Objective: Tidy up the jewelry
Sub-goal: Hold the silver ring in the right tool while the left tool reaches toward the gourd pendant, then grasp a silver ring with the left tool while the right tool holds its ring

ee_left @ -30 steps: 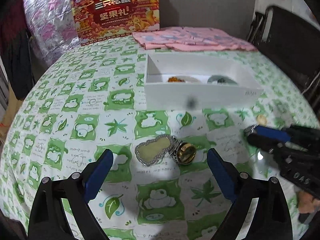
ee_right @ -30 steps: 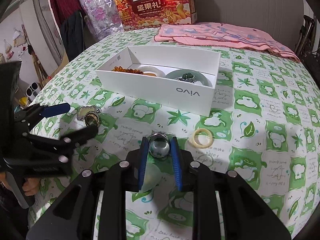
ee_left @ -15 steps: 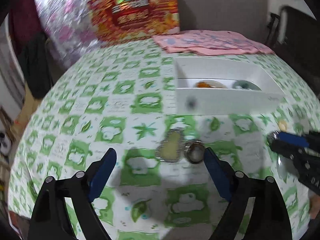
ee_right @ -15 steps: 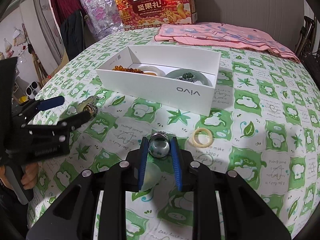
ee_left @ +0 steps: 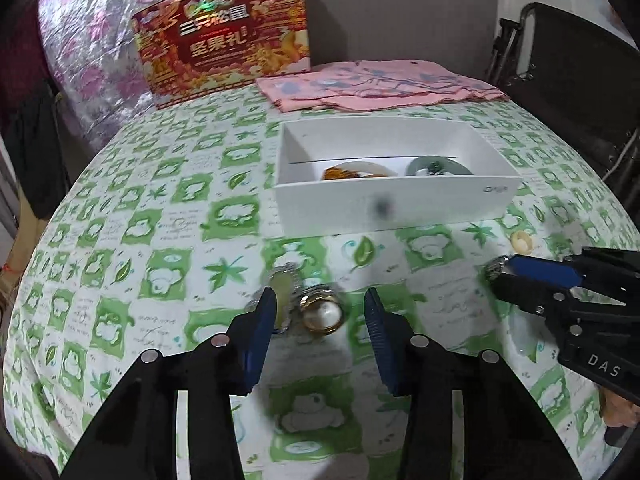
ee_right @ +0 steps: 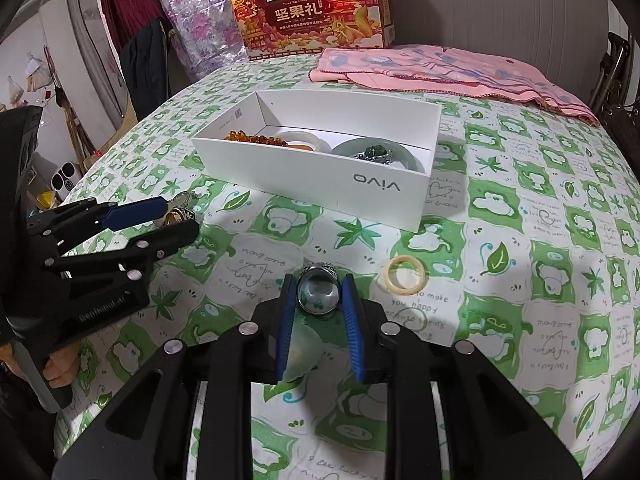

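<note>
Since a second earlier the left gripper [ee_left: 320, 316] had narrowed from wide open and dropped around the gold ring [ee_left: 321, 315], its blue pads not yet touching the band. A silver-rimmed, gourd-shaped pendant [ee_left: 280, 286] lay just beside that ring. The right gripper [ee_right: 319, 294] stayed clenched on a round, glassy silver ring [ee_right: 319, 292]. A cream ring [ee_right: 404, 279] lay loose on the green-checked cloth [ee_right: 520, 240]. The white cardboard box [ee_right: 320, 184] held amber beads [ee_right: 256, 139] and pale bangles [ee_right: 304, 141].

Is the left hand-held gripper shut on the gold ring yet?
No, open. The left hand-held gripper has its blue fingers apart on either side of the gold ring, which lies on the tablecloth untouched.
</note>
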`<control>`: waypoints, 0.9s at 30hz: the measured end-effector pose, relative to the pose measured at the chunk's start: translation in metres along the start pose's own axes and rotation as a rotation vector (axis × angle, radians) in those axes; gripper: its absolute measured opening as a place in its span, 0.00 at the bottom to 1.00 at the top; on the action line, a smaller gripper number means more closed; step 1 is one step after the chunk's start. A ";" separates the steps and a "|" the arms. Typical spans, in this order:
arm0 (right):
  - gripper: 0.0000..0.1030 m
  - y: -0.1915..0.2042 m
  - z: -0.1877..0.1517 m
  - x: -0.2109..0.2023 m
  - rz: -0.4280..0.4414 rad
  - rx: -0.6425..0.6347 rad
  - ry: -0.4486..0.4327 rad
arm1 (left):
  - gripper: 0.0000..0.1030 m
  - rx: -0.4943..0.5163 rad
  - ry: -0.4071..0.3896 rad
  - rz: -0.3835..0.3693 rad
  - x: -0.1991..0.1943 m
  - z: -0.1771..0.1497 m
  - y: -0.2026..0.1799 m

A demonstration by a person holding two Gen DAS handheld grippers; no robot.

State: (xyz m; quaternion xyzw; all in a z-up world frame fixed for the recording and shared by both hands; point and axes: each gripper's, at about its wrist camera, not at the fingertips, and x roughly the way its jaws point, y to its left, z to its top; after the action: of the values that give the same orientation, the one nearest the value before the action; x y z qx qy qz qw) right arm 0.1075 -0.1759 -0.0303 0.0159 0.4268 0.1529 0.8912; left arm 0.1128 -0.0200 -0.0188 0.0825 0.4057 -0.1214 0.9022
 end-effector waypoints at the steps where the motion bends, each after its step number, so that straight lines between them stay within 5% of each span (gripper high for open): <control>1: 0.22 0.000 0.000 0.000 -0.001 -0.001 0.000 | 0.42 0.010 0.001 0.000 0.001 0.000 -0.002; 5: 0.22 0.000 0.000 0.000 0.000 0.000 0.000 | 0.25 0.016 0.029 -0.019 0.009 0.001 -0.004; 13: 0.22 0.001 0.001 0.000 0.001 0.000 0.000 | 0.24 0.003 0.014 -0.010 0.006 0.000 -0.001; 20: 0.22 -0.001 0.000 -0.001 0.001 -0.001 0.000 | 0.18 -0.044 -0.109 -0.021 -0.023 0.003 0.007; 25: 0.22 0.000 -0.001 0.000 0.004 0.002 0.002 | 0.18 -0.052 -0.069 -0.015 -0.016 0.002 0.011; 27: 0.22 0.000 0.000 -0.001 0.003 0.000 0.002 | 0.27 -0.068 -0.085 -0.021 -0.019 0.002 0.014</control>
State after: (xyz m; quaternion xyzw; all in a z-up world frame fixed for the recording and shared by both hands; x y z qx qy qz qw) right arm 0.1070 -0.1764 -0.0300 0.0162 0.4275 0.1544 0.8906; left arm 0.1057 -0.0045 -0.0021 0.0421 0.3719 -0.1205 0.9194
